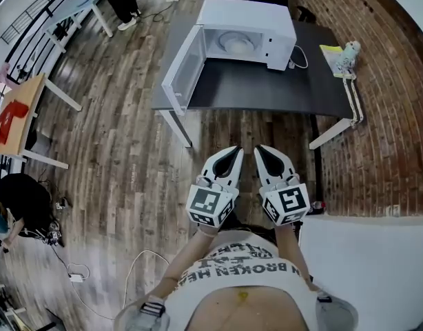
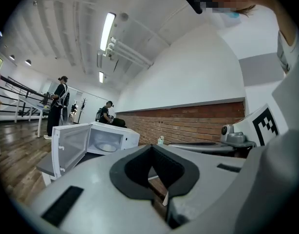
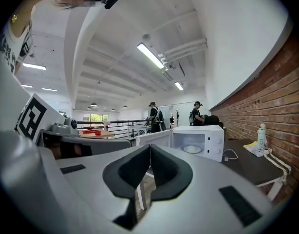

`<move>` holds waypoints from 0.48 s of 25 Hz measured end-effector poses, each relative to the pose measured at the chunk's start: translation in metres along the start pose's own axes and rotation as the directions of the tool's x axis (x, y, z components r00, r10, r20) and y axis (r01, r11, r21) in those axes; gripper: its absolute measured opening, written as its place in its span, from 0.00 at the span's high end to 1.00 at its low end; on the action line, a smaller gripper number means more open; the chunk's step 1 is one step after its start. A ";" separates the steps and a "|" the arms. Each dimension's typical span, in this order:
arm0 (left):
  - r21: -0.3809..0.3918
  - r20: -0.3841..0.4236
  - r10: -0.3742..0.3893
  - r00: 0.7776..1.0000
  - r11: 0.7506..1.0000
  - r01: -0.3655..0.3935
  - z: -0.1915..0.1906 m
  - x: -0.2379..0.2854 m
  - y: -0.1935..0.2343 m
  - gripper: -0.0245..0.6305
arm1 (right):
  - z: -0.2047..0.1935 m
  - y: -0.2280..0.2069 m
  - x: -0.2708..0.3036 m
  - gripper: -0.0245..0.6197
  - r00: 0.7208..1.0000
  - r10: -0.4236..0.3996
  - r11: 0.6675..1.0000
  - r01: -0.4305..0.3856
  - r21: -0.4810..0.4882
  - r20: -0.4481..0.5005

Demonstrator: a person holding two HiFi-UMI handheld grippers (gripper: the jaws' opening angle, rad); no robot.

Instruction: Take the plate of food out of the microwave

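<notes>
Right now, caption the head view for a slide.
Shut left gripper and shut right gripper face the open microwave, plate inside.

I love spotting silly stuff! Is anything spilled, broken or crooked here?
Nothing stands out. The microwave stands upright on the dark table. Its door is swung wide open, and the plate lies flat inside. No spills or damage show.

- Microwave (image 1: 247, 38) stands on dark table (image 1: 266, 88), door (image 1: 182, 71) swung wide open.
- Plate (image 1: 235, 43) sits inside the microwave.
- Left gripper (image 1: 236, 150) and right gripper (image 1: 259, 149) are side by side, jaws together, well apart from the microwave's open front.
</notes>
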State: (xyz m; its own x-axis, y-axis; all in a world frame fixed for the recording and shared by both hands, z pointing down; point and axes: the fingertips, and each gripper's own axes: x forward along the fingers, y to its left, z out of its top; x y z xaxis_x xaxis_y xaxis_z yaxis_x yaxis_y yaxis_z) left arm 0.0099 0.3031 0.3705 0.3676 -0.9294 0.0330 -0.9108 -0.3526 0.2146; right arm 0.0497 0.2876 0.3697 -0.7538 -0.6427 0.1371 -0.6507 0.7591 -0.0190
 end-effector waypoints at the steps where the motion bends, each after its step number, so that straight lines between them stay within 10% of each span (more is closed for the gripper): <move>1: -0.002 -0.003 -0.003 1.000 1.000 0.003 -0.001 0.004 0.007 0.95 | -0.001 0.000 0.008 0.95 1.000 -0.002 1.000 0.002 0.002 -0.001; 12: -0.010 -0.033 -0.010 0.999 1.000 0.010 -0.001 0.023 0.053 0.95 | -0.008 -0.002 0.062 0.95 0.999 -0.001 1.000 0.002 0.013 -0.035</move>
State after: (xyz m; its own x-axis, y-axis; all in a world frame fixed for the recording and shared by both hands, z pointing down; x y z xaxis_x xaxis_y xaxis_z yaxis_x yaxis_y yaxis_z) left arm -0.0303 0.2634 0.3834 0.3827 -0.9217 0.0630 -0.9054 -0.3606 0.2243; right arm 0.0051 0.2468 0.3857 -0.7492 -0.6396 0.1720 -0.6531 0.7566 -0.0312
